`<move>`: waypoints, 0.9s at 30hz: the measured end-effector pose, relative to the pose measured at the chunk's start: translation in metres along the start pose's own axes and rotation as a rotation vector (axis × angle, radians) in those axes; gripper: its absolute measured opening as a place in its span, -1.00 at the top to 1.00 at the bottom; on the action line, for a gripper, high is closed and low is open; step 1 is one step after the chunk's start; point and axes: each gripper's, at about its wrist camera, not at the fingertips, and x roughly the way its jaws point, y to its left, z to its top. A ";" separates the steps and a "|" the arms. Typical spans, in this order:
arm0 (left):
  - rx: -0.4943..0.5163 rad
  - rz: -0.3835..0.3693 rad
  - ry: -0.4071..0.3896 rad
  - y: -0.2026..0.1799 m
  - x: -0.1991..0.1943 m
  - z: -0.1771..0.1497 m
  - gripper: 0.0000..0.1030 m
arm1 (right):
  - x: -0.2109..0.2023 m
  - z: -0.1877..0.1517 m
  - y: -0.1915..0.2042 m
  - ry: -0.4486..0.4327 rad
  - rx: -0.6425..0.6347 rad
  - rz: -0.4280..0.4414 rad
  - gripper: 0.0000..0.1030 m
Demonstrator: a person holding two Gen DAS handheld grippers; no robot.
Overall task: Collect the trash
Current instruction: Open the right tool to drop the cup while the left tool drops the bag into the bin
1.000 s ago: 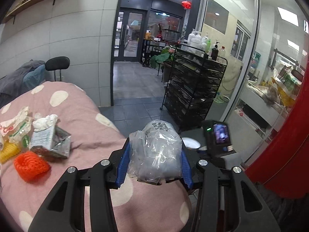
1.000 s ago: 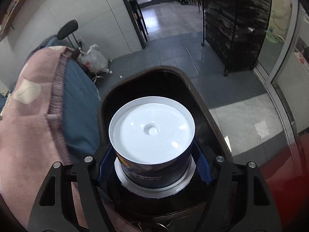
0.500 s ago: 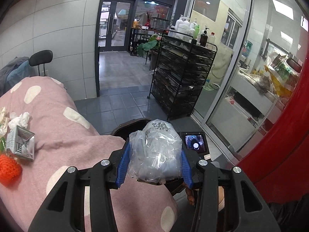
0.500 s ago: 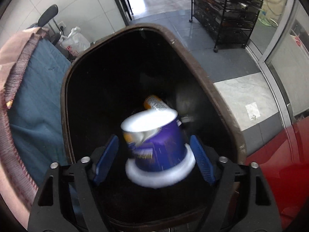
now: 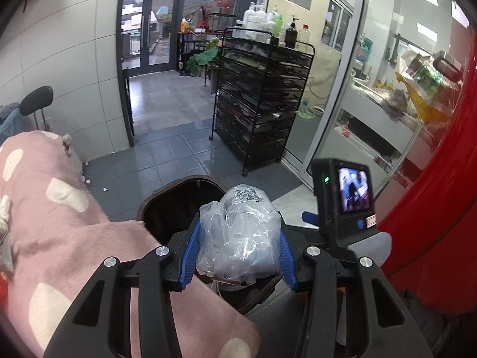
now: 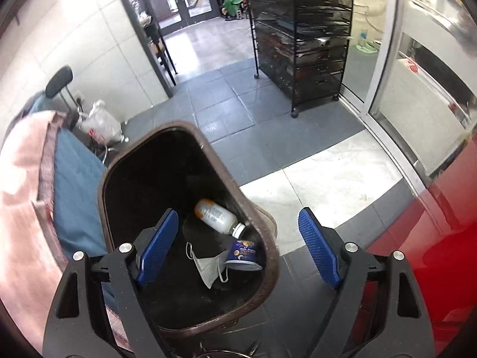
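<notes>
My left gripper [image 5: 238,253] is shut on a crumpled clear plastic bag [image 5: 240,235], held above the near rim of a brown trash bin [image 5: 149,208] beside the pink spotted table cover [image 5: 59,238]. My right gripper [image 6: 238,247] is open and empty above the same trash bin [image 6: 217,161]. Inside the bin lie a purple cup [image 6: 244,255], a white bottle with an orange end [image 6: 217,216] and a white face mask [image 6: 208,265].
A black wire rack [image 5: 262,113] stands on the grey tiled floor past the bin. A red surface [image 5: 441,208] fills the right side. The right gripper's camera unit [image 5: 345,200] shows in the left wrist view. A white plastic bag [image 6: 101,125] sits by a chair.
My right gripper opened and the purple cup fell into the bin, where it now lies. My left gripper carried the plastic bag rightward off the table to over the bin.
</notes>
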 end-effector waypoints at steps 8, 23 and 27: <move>0.054 0.003 0.056 -0.017 0.030 0.000 0.11 | -0.014 0.004 -0.016 -0.033 0.028 -0.027 -0.60; 0.079 0.025 0.059 -0.022 0.040 -0.004 -0.71 | -0.022 0.007 -0.026 -0.047 0.046 -0.049 -0.60; 0.101 0.029 0.032 -0.023 0.033 -0.004 -0.81 | -0.026 0.008 -0.022 -0.054 0.044 -0.042 -0.60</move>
